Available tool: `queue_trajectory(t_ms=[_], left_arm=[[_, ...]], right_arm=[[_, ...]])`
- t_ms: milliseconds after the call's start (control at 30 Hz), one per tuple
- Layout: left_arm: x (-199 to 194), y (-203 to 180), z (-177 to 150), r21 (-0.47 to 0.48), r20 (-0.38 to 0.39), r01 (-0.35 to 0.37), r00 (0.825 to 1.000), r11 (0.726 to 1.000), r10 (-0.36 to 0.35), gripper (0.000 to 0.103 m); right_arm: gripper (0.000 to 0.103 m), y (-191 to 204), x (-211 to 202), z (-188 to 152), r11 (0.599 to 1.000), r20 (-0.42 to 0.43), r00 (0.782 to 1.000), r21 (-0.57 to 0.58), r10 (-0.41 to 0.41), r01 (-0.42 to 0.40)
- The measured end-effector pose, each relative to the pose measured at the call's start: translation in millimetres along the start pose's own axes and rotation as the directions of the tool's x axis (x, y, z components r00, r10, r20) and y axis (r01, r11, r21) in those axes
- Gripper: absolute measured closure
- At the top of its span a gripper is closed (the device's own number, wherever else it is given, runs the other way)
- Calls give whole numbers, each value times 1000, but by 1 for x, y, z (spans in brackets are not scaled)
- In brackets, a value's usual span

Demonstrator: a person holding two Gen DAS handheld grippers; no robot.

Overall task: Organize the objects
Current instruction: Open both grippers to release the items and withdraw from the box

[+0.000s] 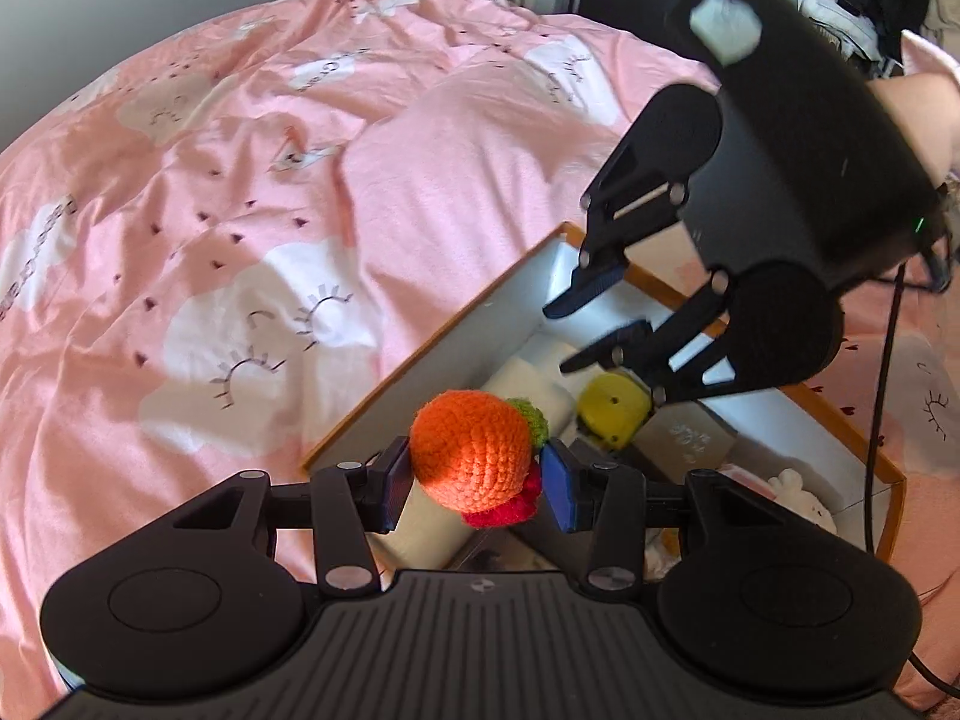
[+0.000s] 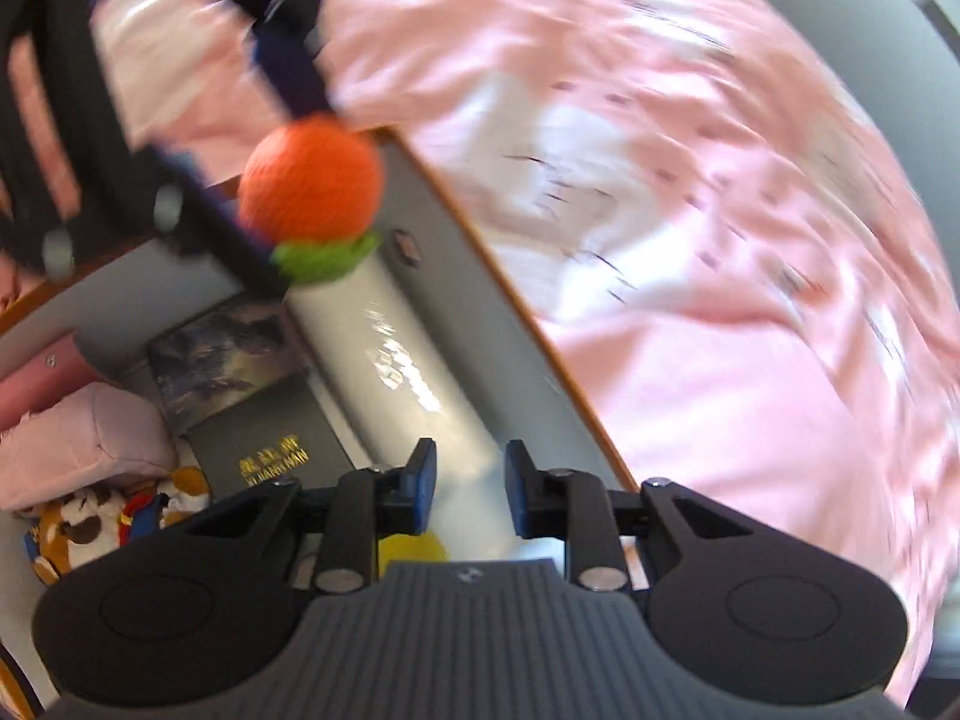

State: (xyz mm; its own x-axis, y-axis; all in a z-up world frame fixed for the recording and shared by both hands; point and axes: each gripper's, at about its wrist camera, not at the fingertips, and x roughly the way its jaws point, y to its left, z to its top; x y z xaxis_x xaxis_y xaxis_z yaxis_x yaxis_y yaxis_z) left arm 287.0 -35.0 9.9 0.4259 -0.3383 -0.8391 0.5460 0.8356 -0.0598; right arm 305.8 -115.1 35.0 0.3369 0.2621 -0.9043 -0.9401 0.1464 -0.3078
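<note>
My left gripper is shut on an orange crocheted ball with green and red tufts, held above the near corner of an open orange-rimmed box. The ball also shows in the right wrist view, blurred, over the box. My right gripper hovers open and empty over the box's far part; in its own view its jaws stand apart above a white roll. A yellow toy lies in the box below the right gripper.
The box sits on a bed with a pink cloud-print cover. Inside it are a dark book with gold lettering, a picture card, a pink soft pouch, a small plush toy and a grey box.
</note>
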Motion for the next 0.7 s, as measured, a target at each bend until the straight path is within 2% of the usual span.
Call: queue_trajectory(t_ms=[133,267,367,500,700], left_arm=[[23,-18,12,57,-18,27,1000,998,-26,51],[53,-30,26,85,-43,37,999,996,-34,51],[75,-36,35,89,-64,46,997,995,-40,51],[99,-44,42,105,-90,43,995,994,-33,51],[120,-53,46,140,-113,33,994,990,-17,50]], right_arm=[[84,-11,-25,-17,981,31,995,171,-99,92],[84,-34,-41,-40,926,52,977,334,-205,177],[84,-53,-41,-51,884,53,971,427,-234,190],[84,-66,-26,-57,859,33,967,467,-252,208],[83,-65,-11,-64,865,42,968,460,-246,200]])
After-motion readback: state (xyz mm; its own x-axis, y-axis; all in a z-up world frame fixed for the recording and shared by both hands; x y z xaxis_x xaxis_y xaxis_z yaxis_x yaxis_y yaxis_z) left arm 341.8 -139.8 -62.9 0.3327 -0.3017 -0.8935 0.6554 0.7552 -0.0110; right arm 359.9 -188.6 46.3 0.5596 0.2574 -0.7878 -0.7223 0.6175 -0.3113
